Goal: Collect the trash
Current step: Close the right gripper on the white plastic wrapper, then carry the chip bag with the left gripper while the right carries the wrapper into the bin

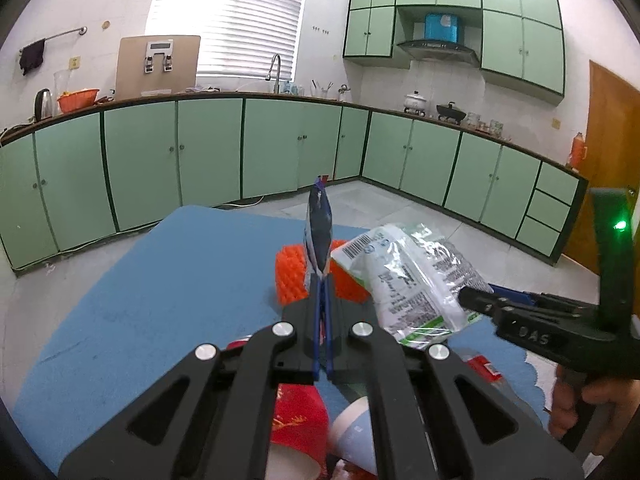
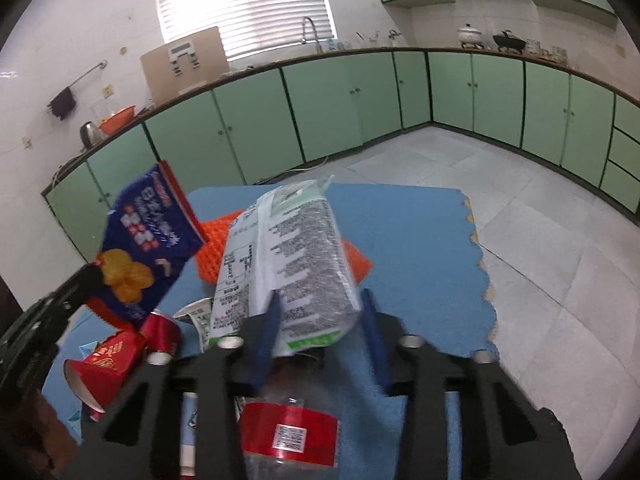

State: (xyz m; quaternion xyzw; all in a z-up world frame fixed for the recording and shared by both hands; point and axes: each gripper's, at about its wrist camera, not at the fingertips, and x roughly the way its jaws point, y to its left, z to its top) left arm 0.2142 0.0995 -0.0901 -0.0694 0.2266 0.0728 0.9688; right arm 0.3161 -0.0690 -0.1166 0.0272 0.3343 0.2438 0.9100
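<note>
The left tool (image 1: 322,300) is closed tight on the bottom edge of a blue snack bag (image 1: 319,232), which stands up edge-on between its two blue fingers (image 1: 317,320). In the right wrist view the same blue snack bag (image 2: 150,232) shows its printed face, tilted and lifted off the blue mat (image 2: 420,248), with the left tool (image 2: 86,280) pinching its lower corner.

The right tool (image 2: 320,320) has its fingers (image 2: 268,328) spread part way, with the lower end of a white and green packet (image 2: 280,256) between them. One finger touches the packet's side; whether the other one presses it cannot be told, as that side is blurred. In the left wrist view the white and green packet (image 1: 412,280) hangs in the air just right of the snack bag, with the tip of the right tool (image 1: 476,300) at its lower right end.

Behind both bags an orange bumpy basket (image 1: 292,272) lies on the mat, near its middle. At the near edge of the mat, under the tools, more trash lies together: a red paper cup (image 2: 108,368) on its side, a red can (image 2: 162,332) touching it, a clear bottle with a red label (image 2: 288,432), and a white cup (image 1: 354,436). The mat covers the worktop, with a scalloped edge on its right side. Green cabinets (image 1: 208,152) line the walls beyond the tiled floor (image 2: 540,240).
</note>
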